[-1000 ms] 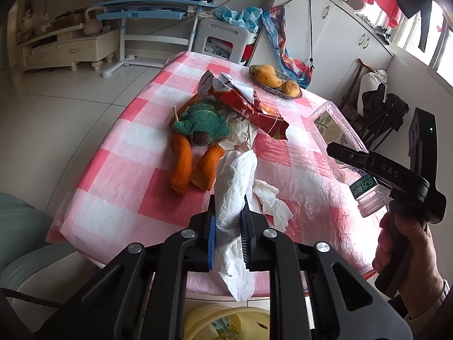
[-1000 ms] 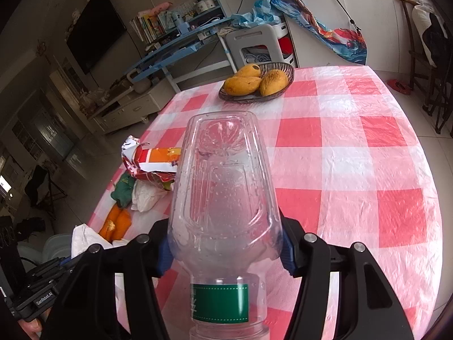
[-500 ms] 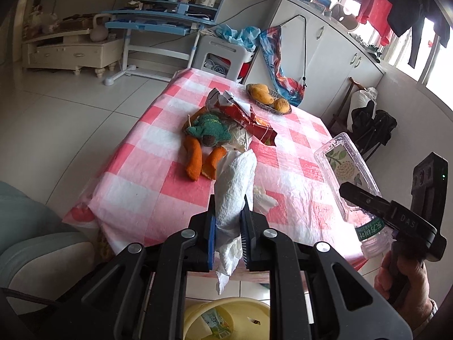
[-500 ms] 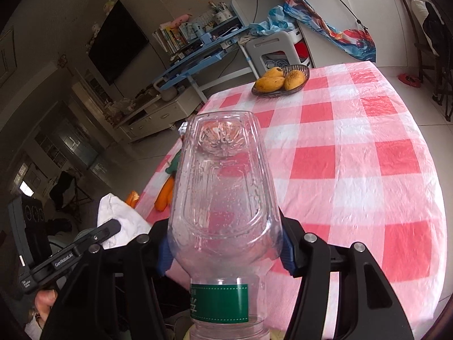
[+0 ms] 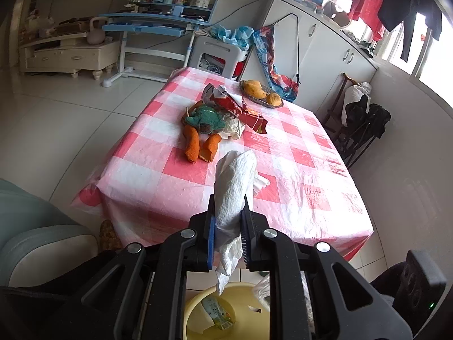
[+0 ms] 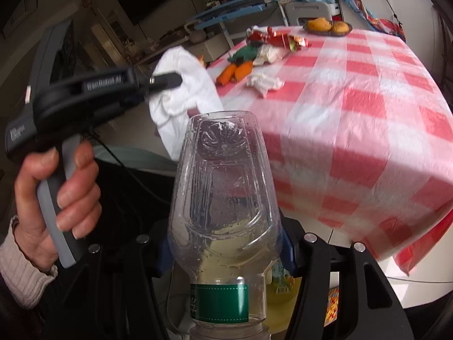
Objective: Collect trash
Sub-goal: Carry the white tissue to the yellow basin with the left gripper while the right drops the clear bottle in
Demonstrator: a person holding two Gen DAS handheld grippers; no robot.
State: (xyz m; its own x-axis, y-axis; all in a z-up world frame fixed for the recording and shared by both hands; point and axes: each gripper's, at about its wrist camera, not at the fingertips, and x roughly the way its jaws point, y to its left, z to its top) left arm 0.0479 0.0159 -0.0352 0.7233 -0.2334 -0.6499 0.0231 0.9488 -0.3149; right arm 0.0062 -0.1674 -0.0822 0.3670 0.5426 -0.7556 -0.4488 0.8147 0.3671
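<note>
Carrying trash to yellow bin (image 5: 198, 314): left tool (image 5: 228, 238) clamped on tissue (image 5: 233, 187), right tool (image 6: 225, 243) gripping bottle (image 6: 223, 198); next, release above bin.

Pale glossy floor tiles (image 5: 56, 119) run to a blue desk (image 5: 158, 25) under bookshelves; white cabinets (image 5: 325, 48) line the right wall (daylight floods the windows (image 5: 430, 53)).
</note>
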